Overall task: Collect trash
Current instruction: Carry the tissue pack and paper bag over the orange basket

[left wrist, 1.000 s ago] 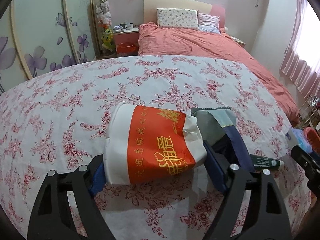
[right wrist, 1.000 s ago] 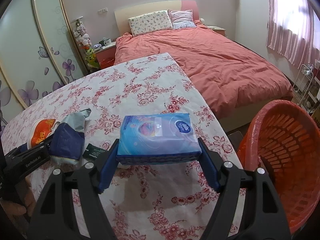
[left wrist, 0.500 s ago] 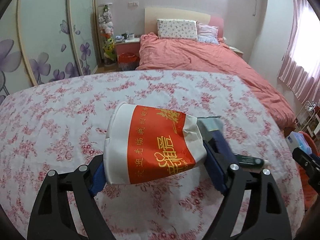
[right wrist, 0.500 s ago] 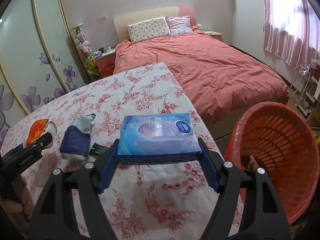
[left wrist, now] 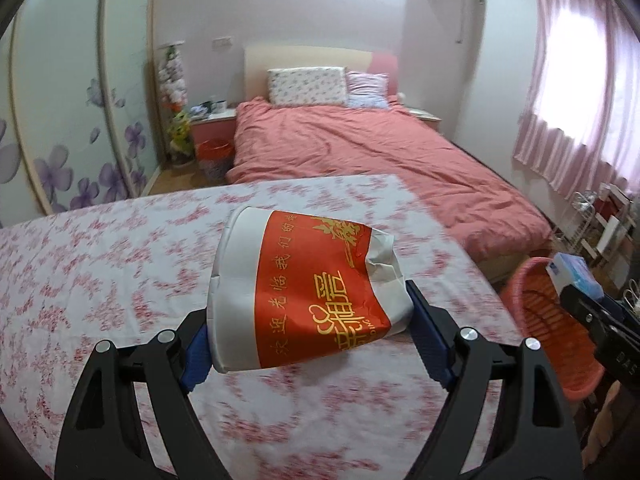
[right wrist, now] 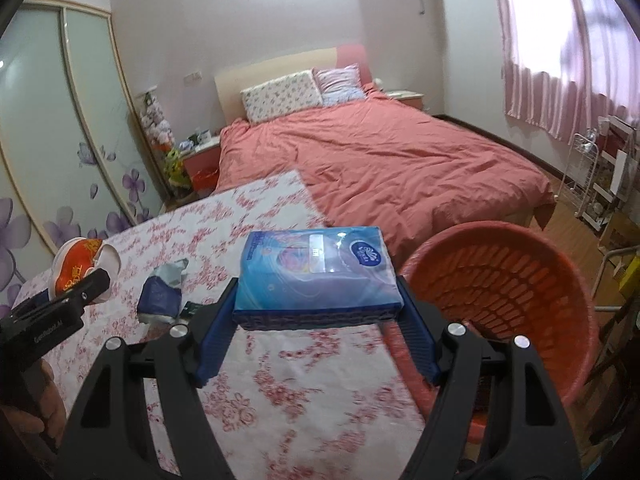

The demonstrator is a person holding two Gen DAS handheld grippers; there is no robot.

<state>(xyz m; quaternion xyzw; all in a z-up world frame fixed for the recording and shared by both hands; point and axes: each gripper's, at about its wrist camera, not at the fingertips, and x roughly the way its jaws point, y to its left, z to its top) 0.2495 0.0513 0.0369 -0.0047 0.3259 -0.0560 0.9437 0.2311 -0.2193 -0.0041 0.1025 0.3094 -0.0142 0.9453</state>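
Observation:
My left gripper (left wrist: 308, 340) is shut on a crushed white and red paper cup (left wrist: 304, 288), held above the floral tablecloth (left wrist: 100, 264). The cup also shows in the right wrist view (right wrist: 80, 268). My right gripper (right wrist: 316, 332) is shut on a blue tissue pack (right wrist: 316, 276), held above the table's right edge beside the orange laundry basket (right wrist: 520, 280). The basket (left wrist: 536, 320) and the tissue pack (left wrist: 572, 272) show at the right in the left wrist view. A dark blue crumpled bag (right wrist: 160, 296) and a small dark green packet (right wrist: 190, 310) lie on the cloth.
A bed with a salmon cover (right wrist: 380, 160) stands beyond the table. A wardrobe with flower-print sliding doors (right wrist: 60, 140) lines the left wall. A white wire rack (right wrist: 592, 184) stands under the pink curtains at the right.
Both grippers have risen and swung right with their loads. The basket has come closer in the right wrist view and entered the left wrist view. The blue bag has dropped out of the left view.

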